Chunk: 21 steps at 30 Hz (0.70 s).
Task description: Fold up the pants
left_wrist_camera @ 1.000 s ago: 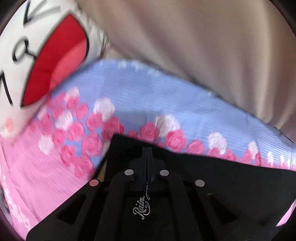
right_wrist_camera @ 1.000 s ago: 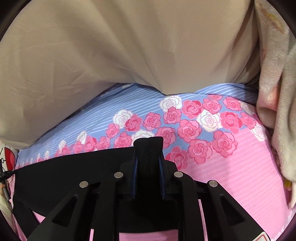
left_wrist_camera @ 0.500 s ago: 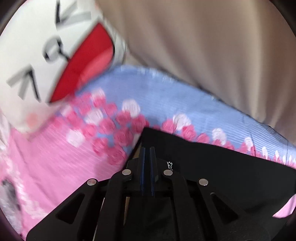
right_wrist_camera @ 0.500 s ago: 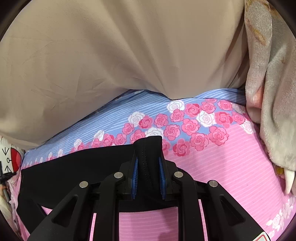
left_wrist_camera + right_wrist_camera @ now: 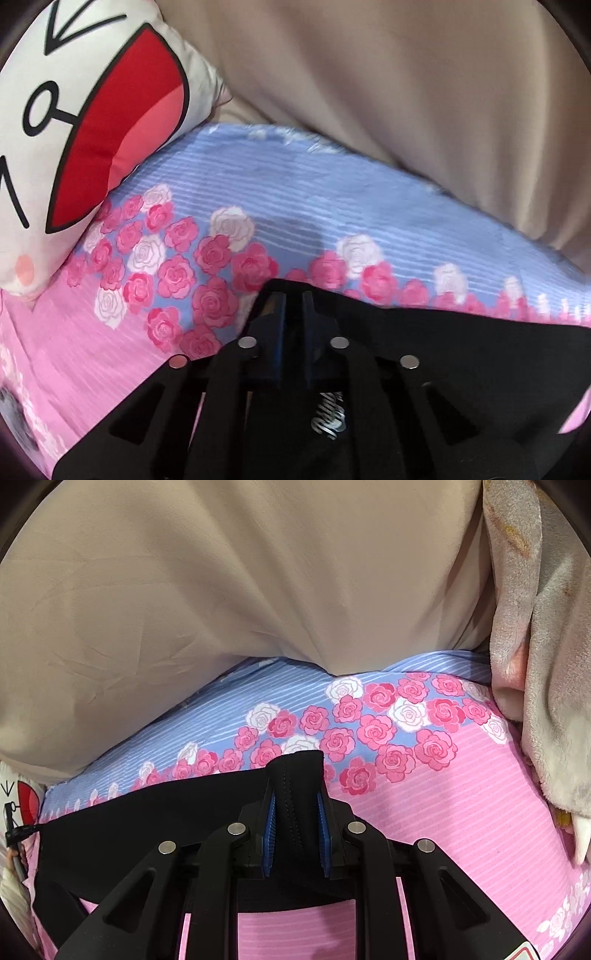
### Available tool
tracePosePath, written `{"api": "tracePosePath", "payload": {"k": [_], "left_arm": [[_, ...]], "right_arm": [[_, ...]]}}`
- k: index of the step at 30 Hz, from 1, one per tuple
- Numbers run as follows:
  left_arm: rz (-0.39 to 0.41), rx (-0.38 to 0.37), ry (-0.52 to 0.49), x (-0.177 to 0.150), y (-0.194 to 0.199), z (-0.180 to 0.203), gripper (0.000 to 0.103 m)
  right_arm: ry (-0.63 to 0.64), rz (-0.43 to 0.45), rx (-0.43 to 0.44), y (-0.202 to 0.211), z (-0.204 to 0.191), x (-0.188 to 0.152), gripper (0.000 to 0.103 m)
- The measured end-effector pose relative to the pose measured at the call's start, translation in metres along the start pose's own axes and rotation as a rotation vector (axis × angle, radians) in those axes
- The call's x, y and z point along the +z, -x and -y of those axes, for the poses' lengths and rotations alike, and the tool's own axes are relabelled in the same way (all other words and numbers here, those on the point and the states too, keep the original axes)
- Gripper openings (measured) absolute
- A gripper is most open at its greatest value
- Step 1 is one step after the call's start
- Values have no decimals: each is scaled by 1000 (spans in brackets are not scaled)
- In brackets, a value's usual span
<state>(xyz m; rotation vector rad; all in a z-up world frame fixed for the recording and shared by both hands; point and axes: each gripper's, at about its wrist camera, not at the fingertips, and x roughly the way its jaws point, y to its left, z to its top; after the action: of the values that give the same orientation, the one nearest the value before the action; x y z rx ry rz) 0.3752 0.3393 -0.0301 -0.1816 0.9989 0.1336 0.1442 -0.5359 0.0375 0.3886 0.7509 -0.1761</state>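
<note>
- A beige padded surface fills the far side of both of my wrist views, standing up behind the bed.
- Below it the bedsheet spreads out, a blue striped band along the beige edge, a row of pink and white roses, then pink stripes nearer to me.
- The black pants lie across that sheet as a long dark strip, reaching from my right gripper over toward my left one; in the left view the same cloth runs off to the right.
- A white cushion with a red cartoon mouth sits at the far left on the sheet, touching the beige surface.
- A fuzzy grey and pink blanket hangs at the right edge.
- My right gripper is clenched on a thick fold of the pants, the stitched black cloth bunched between the blue pads and poking out past the fingertips.
- My left gripper is pinched nearly closed at the left end of the pants; black cloth lies under and around the tips, and I cannot tell whether any is caught between them.
</note>
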Motion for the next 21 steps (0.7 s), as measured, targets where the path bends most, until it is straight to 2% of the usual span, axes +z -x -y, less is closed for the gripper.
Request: {"api": "tracePosePath", "payload": {"k": [2, 6, 10, 12, 14, 15, 17, 19, 21], "left_arm": [[47, -68, 34, -3, 27, 0, 4], [157, -147, 11, -23, 97, 5, 4], [270, -240, -5, -68, 188, -6, 5], [300, -253, -6, -97, 220, -18, 5], [314, -253, -11, -124, 241, -28, 5], [315, -246, -13, -136, 247, -35, 0], [324, -171, -5, -171, 259, -52, 0], [302, -140, 38, -202, 264, -74, 0], [261, -100, 68, -219, 254, -89, 0]], "right_arm": [[5, 18, 10, 9, -2, -1, 17], [39, 83, 53, 46, -8, -5, 17], [80, 166, 112, 100, -9, -19, 17], [99, 204, 145, 130, -2, -33, 15], [111, 233, 157, 156, 7, -50, 14], [111, 238, 159, 170, 17, -62, 14], [98, 231, 132, 183, 32, -81, 14], [63, 199, 101, 188, 57, -105, 15], [29, 163, 76, 183, 70, -120, 21]]}}
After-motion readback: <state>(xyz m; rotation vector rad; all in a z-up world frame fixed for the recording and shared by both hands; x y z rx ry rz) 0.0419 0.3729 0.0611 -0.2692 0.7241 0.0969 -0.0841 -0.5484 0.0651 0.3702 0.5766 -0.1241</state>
